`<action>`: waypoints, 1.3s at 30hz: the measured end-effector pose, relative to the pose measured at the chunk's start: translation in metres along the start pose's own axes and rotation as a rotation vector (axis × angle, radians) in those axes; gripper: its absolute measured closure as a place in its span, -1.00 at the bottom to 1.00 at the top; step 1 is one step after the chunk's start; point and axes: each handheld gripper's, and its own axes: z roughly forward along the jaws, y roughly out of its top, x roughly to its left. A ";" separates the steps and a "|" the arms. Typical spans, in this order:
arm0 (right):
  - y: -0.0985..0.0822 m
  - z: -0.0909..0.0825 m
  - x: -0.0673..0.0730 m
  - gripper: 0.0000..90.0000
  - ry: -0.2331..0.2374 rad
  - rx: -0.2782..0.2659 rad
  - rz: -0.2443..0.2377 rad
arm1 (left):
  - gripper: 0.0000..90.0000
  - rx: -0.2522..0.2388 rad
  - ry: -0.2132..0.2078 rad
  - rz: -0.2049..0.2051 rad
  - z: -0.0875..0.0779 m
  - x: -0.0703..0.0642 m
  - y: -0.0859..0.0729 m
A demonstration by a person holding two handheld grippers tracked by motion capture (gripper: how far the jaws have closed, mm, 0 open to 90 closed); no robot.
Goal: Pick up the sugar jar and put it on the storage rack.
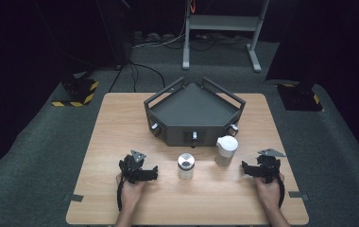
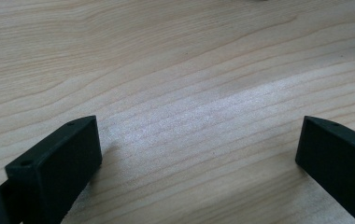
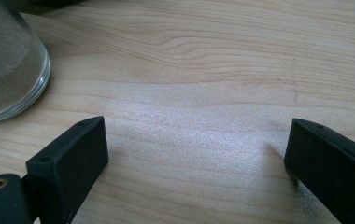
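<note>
The left gripper (image 1: 155,171) rests on the wooden table (image 1: 121,123) with its jaws spread wide and nothing between them; the right gripper (image 1: 243,169) lies likewise, jaws wide apart over bare wood; between them stand a metal can (image 1: 185,166) and a frosted jar (image 1: 226,150), the jar nearer the right gripper, both in front of a dark box (image 1: 194,113).

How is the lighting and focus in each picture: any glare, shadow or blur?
High view: lit table, dark surroundings, slightly soft. Left gripper view: pale sheen on the wood, near jaws blurred. Right gripper view: same sheen, frosted jar out of focus at left edge.
</note>
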 end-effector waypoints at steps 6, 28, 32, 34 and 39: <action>0.000 0.000 0.000 -0.87 0.000 0.000 0.000 | -0.99 0.009 0.007 -0.003 0.000 -0.002 0.002; 0.000 0.000 0.000 -0.87 -0.001 0.000 0.000 | -0.99 0.001 -0.115 0.097 -0.018 -0.021 0.002; 0.000 0.000 0.000 -0.87 -0.001 0.000 0.000 | -0.99 0.004 -0.168 0.157 -0.017 -0.031 0.002; 0.000 0.000 0.000 -0.87 -0.001 0.000 0.000 | -0.99 0.005 -0.177 0.169 -0.017 -0.034 0.003; 0.000 0.000 0.000 -0.87 -0.001 0.000 0.000 | -0.99 -0.004 -0.218 0.209 -0.014 -0.044 0.007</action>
